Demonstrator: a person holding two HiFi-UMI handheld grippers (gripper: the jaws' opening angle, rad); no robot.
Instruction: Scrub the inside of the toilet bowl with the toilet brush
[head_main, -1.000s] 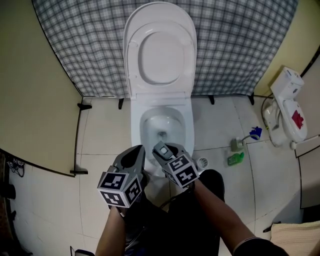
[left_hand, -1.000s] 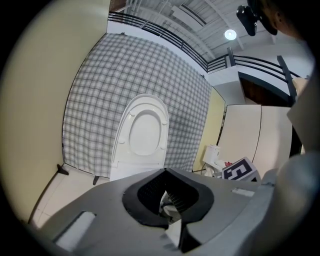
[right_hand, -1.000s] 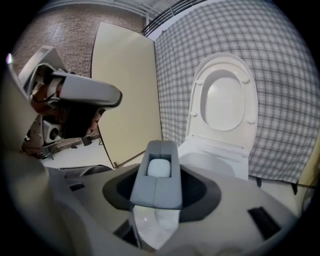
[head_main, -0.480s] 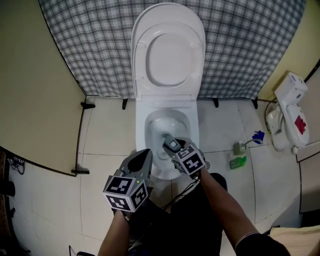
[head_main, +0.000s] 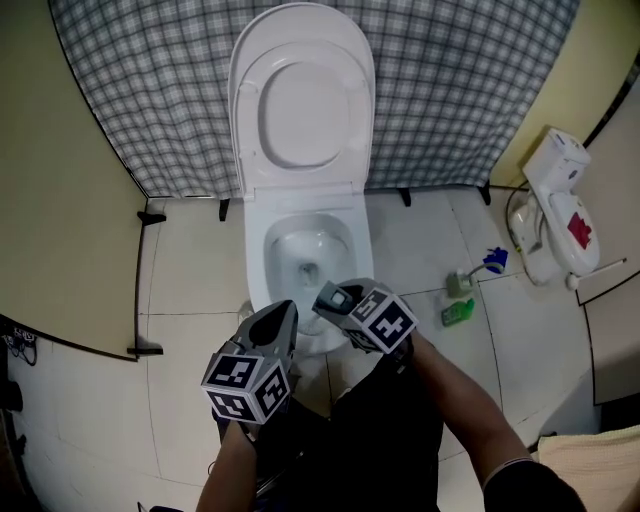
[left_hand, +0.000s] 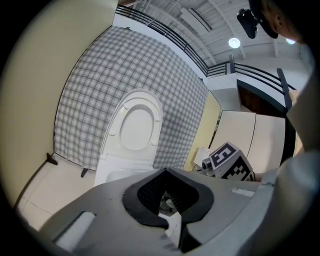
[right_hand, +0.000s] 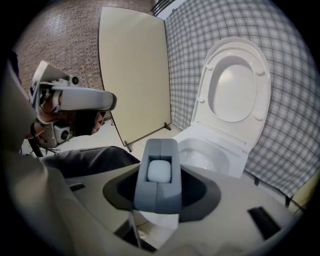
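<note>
Standing lid-up, one toilet (head_main: 257, 238) has two grippers before its bowl: left gripper (head_main: 279, 313) jaws together, empty; right gripper (head_main: 334, 296) jaws clamped round one small white piece (right_hand: 159, 171). One blue-topped toilet brush (head_main: 489, 263) stands right of the toilet.

Bowl (head_main: 262, 262) open above, lid (head_main: 300, 110) up; bottle (head_main: 459, 314) on floor rt.

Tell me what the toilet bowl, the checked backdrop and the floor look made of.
Toilet bowl: probably glazed ceramic; glossy white, smooth.
Checked backdrop: cloth, it seems; matte grid pattern.
Floor: pale tiles, possibly ceramic; joint lines show.
</note>
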